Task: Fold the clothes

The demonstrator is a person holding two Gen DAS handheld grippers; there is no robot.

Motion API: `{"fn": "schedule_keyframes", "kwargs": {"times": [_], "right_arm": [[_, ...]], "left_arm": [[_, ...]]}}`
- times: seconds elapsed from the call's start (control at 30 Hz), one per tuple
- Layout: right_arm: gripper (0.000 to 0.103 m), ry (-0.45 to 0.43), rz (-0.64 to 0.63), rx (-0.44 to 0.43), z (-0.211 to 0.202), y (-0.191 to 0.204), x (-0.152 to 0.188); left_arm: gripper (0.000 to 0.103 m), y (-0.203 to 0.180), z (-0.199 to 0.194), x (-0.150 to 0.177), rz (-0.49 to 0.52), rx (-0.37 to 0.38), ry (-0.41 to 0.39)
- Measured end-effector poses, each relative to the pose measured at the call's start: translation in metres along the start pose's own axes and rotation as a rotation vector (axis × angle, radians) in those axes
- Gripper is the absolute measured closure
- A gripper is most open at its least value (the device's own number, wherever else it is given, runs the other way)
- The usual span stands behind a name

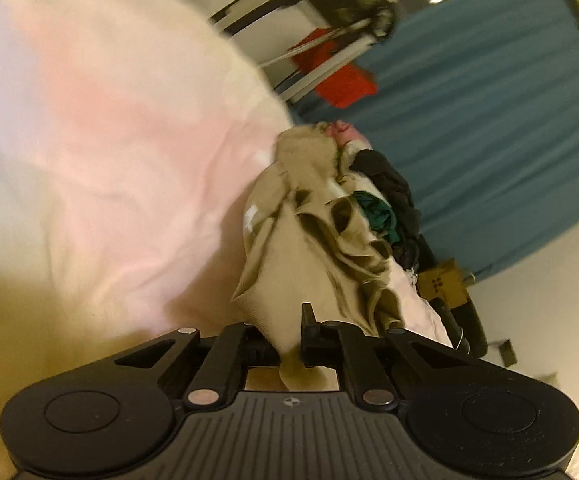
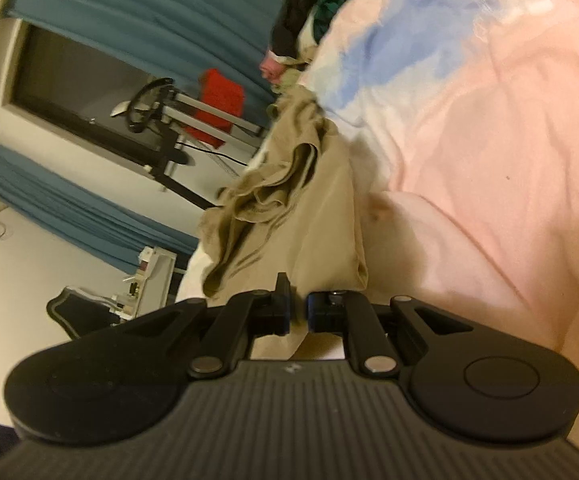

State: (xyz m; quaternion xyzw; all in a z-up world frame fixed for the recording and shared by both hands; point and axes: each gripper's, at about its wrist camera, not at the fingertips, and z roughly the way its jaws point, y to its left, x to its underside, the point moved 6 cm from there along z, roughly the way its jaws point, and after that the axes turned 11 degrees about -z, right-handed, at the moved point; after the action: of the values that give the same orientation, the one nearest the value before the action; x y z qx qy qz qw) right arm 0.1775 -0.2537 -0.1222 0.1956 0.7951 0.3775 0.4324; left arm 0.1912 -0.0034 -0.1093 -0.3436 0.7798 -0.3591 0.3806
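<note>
Beige garment pinched at both ends
Crumpled, folds bunched ahead of the fingers; left gripper and right gripper each clamp its cloth.

Warm, dim indoor light; both fisheye views are motion-blurred, curved and dark at the corners.

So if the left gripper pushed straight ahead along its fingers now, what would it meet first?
The left gripper is already shut on the beige garment, so more of that cloth comes first. Beyond it, probably the clothes pile; depth is unclear.
</note>
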Motion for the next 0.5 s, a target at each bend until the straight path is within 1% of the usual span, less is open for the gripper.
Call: {"fn": "schedule_keyframes", "kwargs": {"times": [0.07,0.17,0.3,0.4,0.5], "right_arm": [[0.092,-0.021,0.002,-0.019,-0.019,0.009,-0.002],[0.092,-0.051,0.005,-0.047,-0.047,0.023,-0.004],[0.092,-0.088,0.008,-0.084,-0.087,0.042,-0.006],[0.092,-0.076,0.012,-0.097,-0.129,0.054,0.008],[0.092,-0.079,0.012,-0.113,-0.173,0.062,0.030]], "left_arm": [[0.096,-0.012,-0.015,-0.001,0.014,0.021,0.010],[0.097,-0.033,-0.051,0.004,0.067,0.058,0.014],[0.097,-0.047,-0.118,0.021,0.086,0.085,0.021],[0.097,-0.047,-0.168,0.038,0.088,0.088,0.029],[0.097,-0.048,-0.206,0.056,0.117,0.093,0.020]]}}
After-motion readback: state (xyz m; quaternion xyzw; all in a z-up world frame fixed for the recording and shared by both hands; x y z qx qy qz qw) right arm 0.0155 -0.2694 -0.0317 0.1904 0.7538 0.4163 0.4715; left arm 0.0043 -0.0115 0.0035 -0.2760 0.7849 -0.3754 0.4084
